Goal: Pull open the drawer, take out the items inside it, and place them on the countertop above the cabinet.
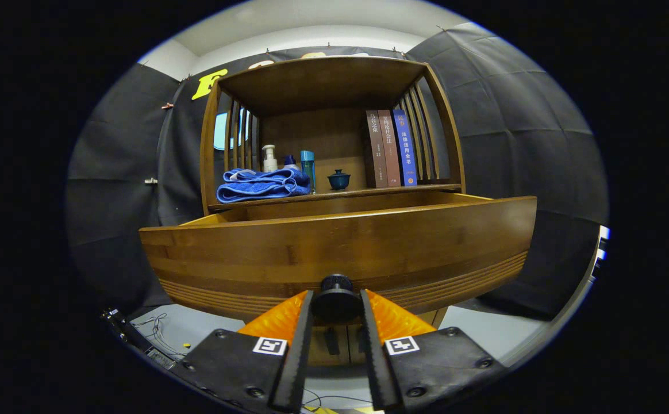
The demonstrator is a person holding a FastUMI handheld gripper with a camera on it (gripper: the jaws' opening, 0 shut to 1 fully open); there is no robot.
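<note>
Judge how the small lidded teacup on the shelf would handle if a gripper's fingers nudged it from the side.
The teacup looks glazed, so probably slippery and breakable. Its lid seems to sit loose on top and might slide off. It stands squat on the countertop, so it likely slides rather than tips. The gripper is shut on the drawer knob.

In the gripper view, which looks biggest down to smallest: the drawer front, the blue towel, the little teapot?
As they appear:
1. Drawer front, nearest the camera, so enlarged
2. Blue towel
3. Teapot
The gripper is shut on the drawer knob.
</note>
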